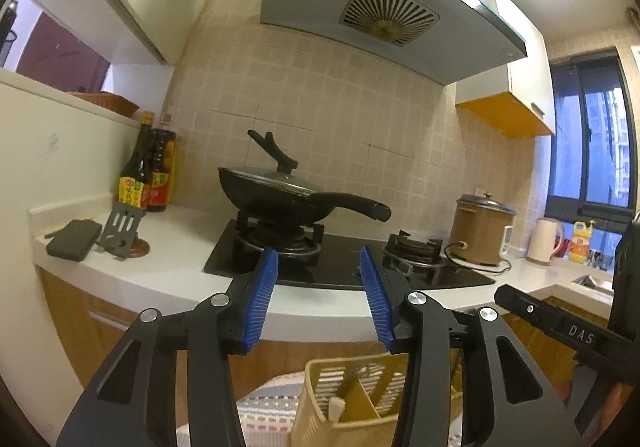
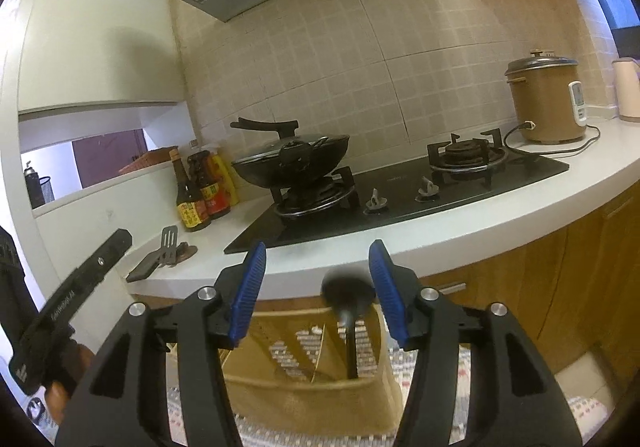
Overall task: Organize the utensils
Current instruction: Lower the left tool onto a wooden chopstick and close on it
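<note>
Right gripper (image 2: 316, 267) and left gripper (image 1: 318, 275) jaws apart, empty; lower centre, yellow slotted utensil caddy (image 2: 304, 395) with black ladle (image 2: 347, 297) upright in right compartment; lidded wok (image 1: 276, 195) mid-frame

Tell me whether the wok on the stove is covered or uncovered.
Covered: a glass lid with a black handle sits on the wok.
</note>
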Demonstrator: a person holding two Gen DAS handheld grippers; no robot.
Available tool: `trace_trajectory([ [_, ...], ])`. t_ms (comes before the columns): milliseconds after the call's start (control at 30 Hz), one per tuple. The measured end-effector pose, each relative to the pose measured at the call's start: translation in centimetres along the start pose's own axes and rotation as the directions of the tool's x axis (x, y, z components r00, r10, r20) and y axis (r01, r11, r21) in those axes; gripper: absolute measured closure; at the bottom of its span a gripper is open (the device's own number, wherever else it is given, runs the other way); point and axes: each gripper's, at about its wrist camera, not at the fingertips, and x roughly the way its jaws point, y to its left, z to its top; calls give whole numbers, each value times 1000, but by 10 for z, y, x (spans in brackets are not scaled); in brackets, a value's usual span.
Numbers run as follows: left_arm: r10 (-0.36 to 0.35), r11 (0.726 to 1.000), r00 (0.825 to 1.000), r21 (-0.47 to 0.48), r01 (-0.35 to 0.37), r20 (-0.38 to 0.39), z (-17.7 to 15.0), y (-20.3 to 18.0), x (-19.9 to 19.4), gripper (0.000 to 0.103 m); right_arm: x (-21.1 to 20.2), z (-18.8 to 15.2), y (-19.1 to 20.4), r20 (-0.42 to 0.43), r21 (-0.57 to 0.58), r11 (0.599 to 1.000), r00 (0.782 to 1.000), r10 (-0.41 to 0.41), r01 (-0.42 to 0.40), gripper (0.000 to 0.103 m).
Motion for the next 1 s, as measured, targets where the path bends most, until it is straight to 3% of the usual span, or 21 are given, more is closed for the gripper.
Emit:
trace_trajectory([
  [167,-10,1000,1000,-1,10,-28,6,5,-32,61,-30,-6,10,-32,-18,1000,999,-13,12,53],
  [300,-32,999,993,-16,30,-118,0,14,-55,61,-51,-20,18,-99,-33,999,995,-32,29,53],
  [433,-76,996,959,-60,61,-273,-21,29,-67,61,-67,-40,22,-198,-44,998,979,-42,34,53],
  [533,-114,991,900,-109,74,-420,-45,40,-66,61,-73,-58,24,-294,-32,999,956,-28,20,53],
  [567,-127,989,868,-124,77,-480,-55,44,-64,61,-73,-65,25,-339,-27,1000,940,-24,15,53],
  [633,-149,987,793,-144,78,-591,-75,48,-56,61,-71,-81,26,-428,-21,1000,903,-14,5,53],
  [700,-160,986,686,-150,74,-710,-102,50,-46,61,-66,-99,28,-528,-20,1000,849,-8,-3,53],
  [767,-142,990,618,-120,77,-773,-124,50,-41,63,-65,-121,29,-609,-3,1000,793,16,-23,53],
  [900,-105,994,548,-72,81,-830,-155,50,-39,63,-65,-146,33,-678,12,999,734,44,-50,53],
  [1000,-76,996,534,-40,80,-842,-166,50,-41,68,-61,-160,34,-723,27,999,689,52,-48,56],
])
